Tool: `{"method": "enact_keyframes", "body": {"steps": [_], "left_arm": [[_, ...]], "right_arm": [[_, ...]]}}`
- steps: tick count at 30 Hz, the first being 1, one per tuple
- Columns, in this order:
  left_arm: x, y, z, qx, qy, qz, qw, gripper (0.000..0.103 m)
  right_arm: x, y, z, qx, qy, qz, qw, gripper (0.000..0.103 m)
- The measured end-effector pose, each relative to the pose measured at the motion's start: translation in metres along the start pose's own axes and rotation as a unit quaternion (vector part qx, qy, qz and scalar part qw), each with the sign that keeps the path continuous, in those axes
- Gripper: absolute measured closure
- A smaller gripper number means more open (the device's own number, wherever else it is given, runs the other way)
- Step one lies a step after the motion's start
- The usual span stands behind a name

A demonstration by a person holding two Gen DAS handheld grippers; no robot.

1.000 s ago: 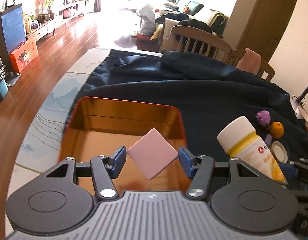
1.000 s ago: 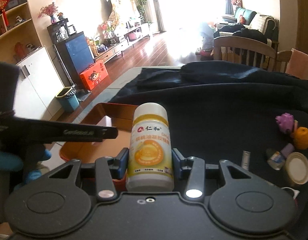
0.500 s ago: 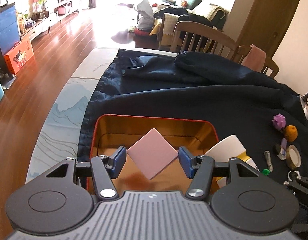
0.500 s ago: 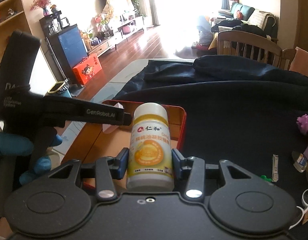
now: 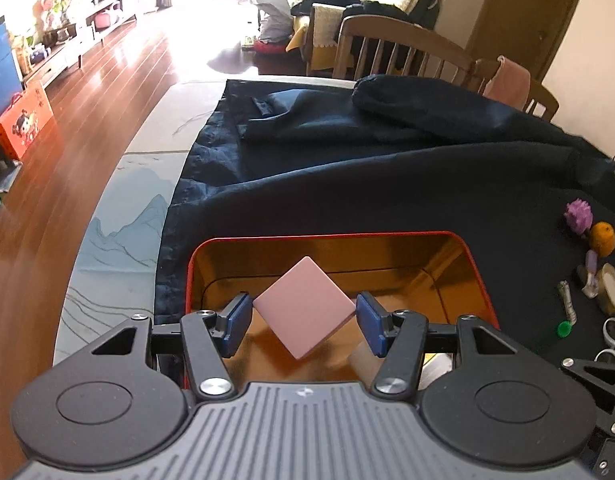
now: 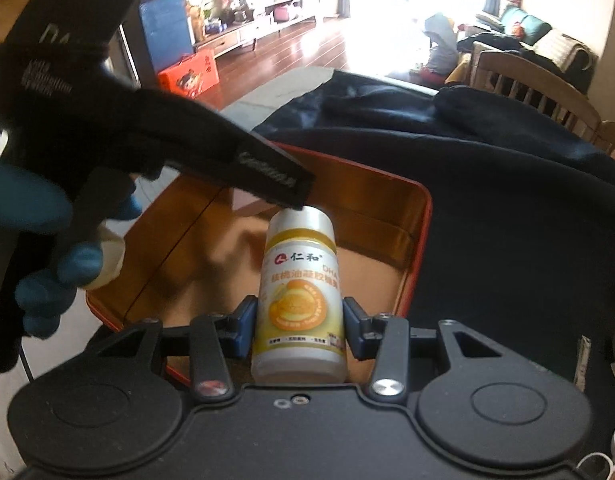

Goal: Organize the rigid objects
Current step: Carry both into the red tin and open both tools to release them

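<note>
My left gripper (image 5: pixel 303 322) is shut on a flat pink square tile (image 5: pixel 304 307), held corner to corner over the red-rimmed, gold-lined tin (image 5: pixel 327 238). My right gripper (image 6: pixel 298 330) is shut on a white and yellow pill bottle (image 6: pixel 297 300), upright above the same tin (image 6: pixel 421 216). In the right wrist view the left gripper's black body (image 6: pixel 263 172) crosses just over the bottle's cap, held by a blue-gloved hand (image 6: pixel 55 264). The bottle's cap (image 5: pixel 437 364) peeks out beside the left gripper's right finger in the left wrist view.
A dark blue cloth (image 5: pixel 387 180) covers the table. To the tin's right lie a purple flower (image 5: pixel 578 217), an orange ball (image 5: pixel 602 238), a tape roll (image 5: pixel 611 288), a green cap (image 5: pixel 563 329) and small tubes. Wooden chairs (image 5: pixel 395 46) stand behind the table.
Both grippers have moved over the tin and sunk toward it. The bottle went from beside the tin to above its floor, and the left gripper now crosses close over the bottle.
</note>
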State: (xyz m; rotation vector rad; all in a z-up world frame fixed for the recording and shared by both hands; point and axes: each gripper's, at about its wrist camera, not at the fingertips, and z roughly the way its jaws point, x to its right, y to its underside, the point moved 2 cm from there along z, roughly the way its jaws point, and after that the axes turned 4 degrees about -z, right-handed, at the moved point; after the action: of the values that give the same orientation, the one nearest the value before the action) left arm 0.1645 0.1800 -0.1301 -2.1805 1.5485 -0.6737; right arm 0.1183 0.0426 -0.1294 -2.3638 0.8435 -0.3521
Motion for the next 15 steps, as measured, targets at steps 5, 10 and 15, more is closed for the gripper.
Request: {"method": "enact_keyframes", "body": {"steps": [5, 10, 15], "left_arm": [[0.003, 0.000, 0.009, -0.004, -0.007, 0.014, 0.9999, 0.046], [0.002, -0.001, 0.017, -0.011, -0.016, 0.017, 0.9997, 0.046], [0.005, -0.001, 0.022, -0.013, -0.021, 0.029, 0.9993, 0.046]], "right_arm": [[-0.006, 0.001, 0.008, -0.013, 0.000, -0.012, 1.000, 0.060], [-0.009, 0.005, 0.010, -0.021, -0.005, -0.017, 1.000, 0.060], [-0.014, 0.004, 0.012, -0.027, -0.008, -0.027, 0.999, 0.059]]}}
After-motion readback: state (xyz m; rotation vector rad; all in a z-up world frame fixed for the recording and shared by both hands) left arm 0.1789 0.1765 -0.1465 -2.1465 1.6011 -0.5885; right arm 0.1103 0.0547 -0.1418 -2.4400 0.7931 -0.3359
